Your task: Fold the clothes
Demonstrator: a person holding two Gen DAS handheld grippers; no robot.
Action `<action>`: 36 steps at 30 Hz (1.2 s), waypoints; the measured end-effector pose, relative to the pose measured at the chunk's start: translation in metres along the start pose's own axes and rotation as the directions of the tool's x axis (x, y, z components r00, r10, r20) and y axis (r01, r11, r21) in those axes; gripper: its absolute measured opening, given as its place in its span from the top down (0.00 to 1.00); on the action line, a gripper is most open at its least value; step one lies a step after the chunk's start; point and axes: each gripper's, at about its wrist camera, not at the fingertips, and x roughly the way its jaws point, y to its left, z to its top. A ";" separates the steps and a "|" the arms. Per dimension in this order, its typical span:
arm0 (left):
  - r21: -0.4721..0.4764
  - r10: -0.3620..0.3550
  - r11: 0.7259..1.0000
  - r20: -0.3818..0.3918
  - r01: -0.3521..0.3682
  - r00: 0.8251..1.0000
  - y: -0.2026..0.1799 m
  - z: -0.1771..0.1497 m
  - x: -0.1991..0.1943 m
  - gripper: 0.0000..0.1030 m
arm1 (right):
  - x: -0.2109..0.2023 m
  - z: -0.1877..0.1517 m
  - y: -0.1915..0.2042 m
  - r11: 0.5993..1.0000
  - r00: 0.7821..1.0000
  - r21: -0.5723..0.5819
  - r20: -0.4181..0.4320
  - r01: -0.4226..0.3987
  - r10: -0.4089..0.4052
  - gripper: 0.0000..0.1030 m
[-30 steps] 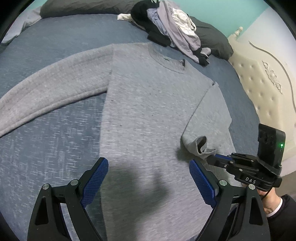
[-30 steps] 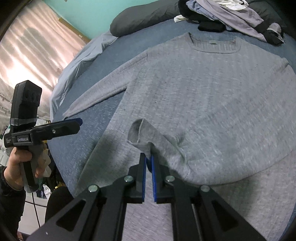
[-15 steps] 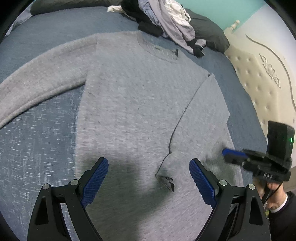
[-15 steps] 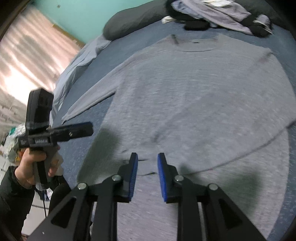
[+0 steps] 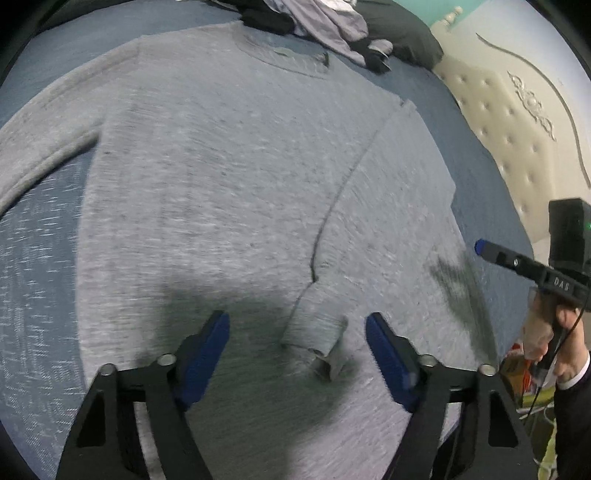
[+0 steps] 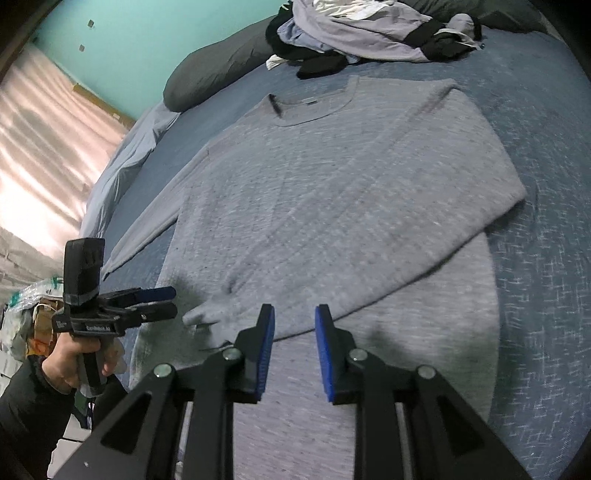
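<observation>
One grey sweater [image 5: 221, 177] lies flat on the blue bedspread [image 5: 37, 277], neckline towards the head of the bed. It has two sleeves. One sleeve [image 5: 48, 147] stretches out over the bedspread towards nine o'clock in the left wrist view. The other sleeve [image 5: 388, 221] is folded across the body of the sweater, and its cuff [image 5: 317, 339] rests on the chest fabric, slightly rumpled and open at the end.

Two hand-held grippers are over the sweater's lower half. The left gripper [image 5: 297, 354] has its two blue-padded fingers [image 5: 205, 350] spread wide, one on each side of the cuff, gripping nothing. The right gripper [image 6: 293, 350] is parted to a moderate gap, narrower than the left, and it too is empty; it sits above the edge of the folded sleeve. Each gripper is held by one hand: one hand [image 6: 79, 363] shows at eight o'clock in the right wrist view, the other hand [image 5: 565, 343] at four o'clock in the left wrist view.

Beyond the neckline, at twelve o'clock, sits one heap of clothes [image 6: 369, 29], mixed black, lilac and white. One dark pillow [image 6: 218, 66] shows to its left in the right wrist view, against a turquoise wall [image 6: 147, 44]. One cream tufted headboard [image 5: 498, 110] stands at two o'clock in the left wrist view.
</observation>
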 end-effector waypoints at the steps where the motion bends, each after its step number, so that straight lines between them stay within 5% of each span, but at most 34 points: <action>1: 0.006 -0.001 1.000 -0.006 0.001 1.000 -0.002 0.000 0.003 0.29 | 0.000 -0.001 -0.002 1.000 1.000 0.003 0.001 -0.001 0.001 0.78; 7: 0.043 -0.006 0.999 -0.045 0.008 0.999 -0.011 -0.001 0.019 0.45 | 0.002 -0.002 -0.008 1.000 1.000 0.020 0.004 -0.010 0.010 0.78; 11: 0.064 -0.003 0.998 -0.066 0.008 0.998 -0.012 -0.001 0.027 0.79 | 0.003 -0.003 -0.011 1.000 1.000 0.027 0.005 -0.014 0.014 0.78; 15: 0.076 -0.002 0.997 -0.068 0.008 0.998 -0.013 0.000 0.029 0.93 | 0.003 -0.003 -0.013 0.999 1.000 0.033 0.009 -0.013 0.013 0.78; 36: 0.142 0.056 0.988 0.044 -0.062 0.997 0.007 0.007 -0.050 0.94 | -0.010 0.002 -0.031 0.998 0.998 0.051 0.038 0.043 -0.045 0.78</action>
